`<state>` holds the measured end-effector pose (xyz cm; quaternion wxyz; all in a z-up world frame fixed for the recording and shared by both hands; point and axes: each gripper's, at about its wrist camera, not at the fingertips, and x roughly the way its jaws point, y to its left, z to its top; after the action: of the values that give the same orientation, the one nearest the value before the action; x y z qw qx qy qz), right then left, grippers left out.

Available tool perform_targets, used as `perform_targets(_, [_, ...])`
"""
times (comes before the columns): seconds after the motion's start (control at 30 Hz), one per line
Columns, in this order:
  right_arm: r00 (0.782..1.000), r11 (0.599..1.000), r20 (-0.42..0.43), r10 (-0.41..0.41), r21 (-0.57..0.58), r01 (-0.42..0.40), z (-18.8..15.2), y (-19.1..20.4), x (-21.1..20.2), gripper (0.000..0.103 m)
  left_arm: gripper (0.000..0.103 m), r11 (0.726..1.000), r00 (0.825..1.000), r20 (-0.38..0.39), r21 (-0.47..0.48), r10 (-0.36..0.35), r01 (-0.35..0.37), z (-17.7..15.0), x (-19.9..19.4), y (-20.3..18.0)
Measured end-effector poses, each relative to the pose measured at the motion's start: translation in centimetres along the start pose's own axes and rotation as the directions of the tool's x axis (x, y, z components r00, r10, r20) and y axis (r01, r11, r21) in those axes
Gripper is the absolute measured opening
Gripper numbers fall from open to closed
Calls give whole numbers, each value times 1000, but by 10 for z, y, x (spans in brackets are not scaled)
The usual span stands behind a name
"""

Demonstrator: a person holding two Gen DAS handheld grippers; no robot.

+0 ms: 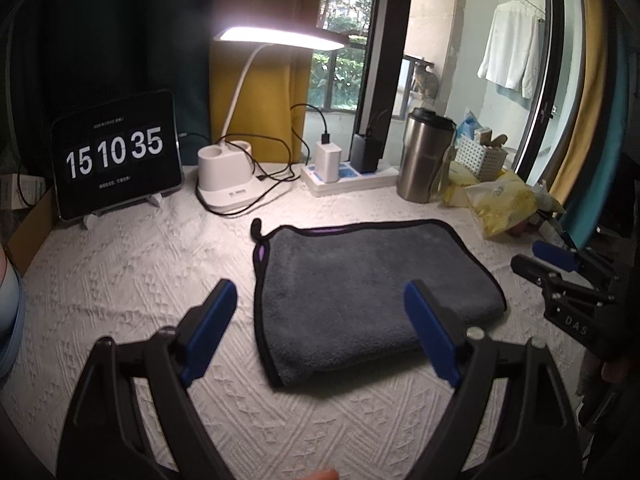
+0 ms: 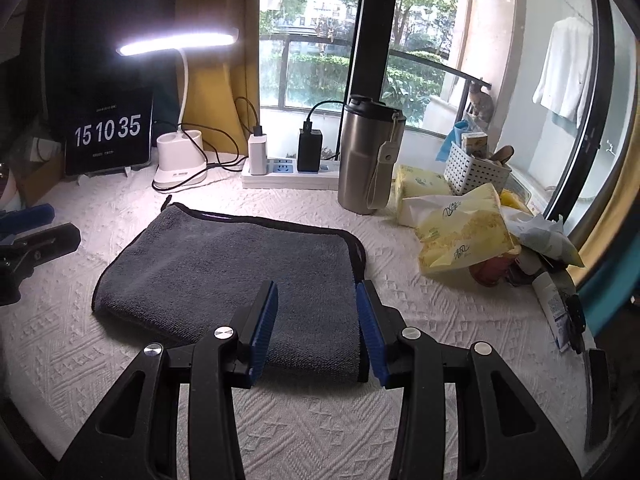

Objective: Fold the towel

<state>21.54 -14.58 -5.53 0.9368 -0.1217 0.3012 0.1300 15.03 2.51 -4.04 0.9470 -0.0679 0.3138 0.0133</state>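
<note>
- Where the white textured cloth covers the worktop, a grey towel with a dark trimmed border is seen lying folded and flat, about midway across and toward the near edge.
- The left gripper is held above the cloth with its blue pads spread wide; nothing is gripped, and the towel's near left corner is seen between and beyond them, untouched.
- The right gripper is held over the towel's near right corner with its jaws partly apart; the pads are not pressed on the fabric, so it is released.
- In the left wrist view, the right gripper is also seen at the right edge, beside the towel's right side.
- Along the far edge of the worktop, a tablet showing a clock is propped at the left corner.
- Next to it, a lit desk lamp on a white base is placed, then a power strip with chargers plugged in.
- A steel tumbler is stood right of the strip.
- Toward the right edge, yellow tissue packs and a white basket are gathered, well apart from the towel.
</note>
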Motion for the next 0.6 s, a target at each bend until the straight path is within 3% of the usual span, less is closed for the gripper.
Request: perform_targets(0.6, [995, 1000, 103, -8, 1, 8, -11, 4, -69, 43, 87, 999, 996, 89, 19, -29, 27, -12, -52, -17])
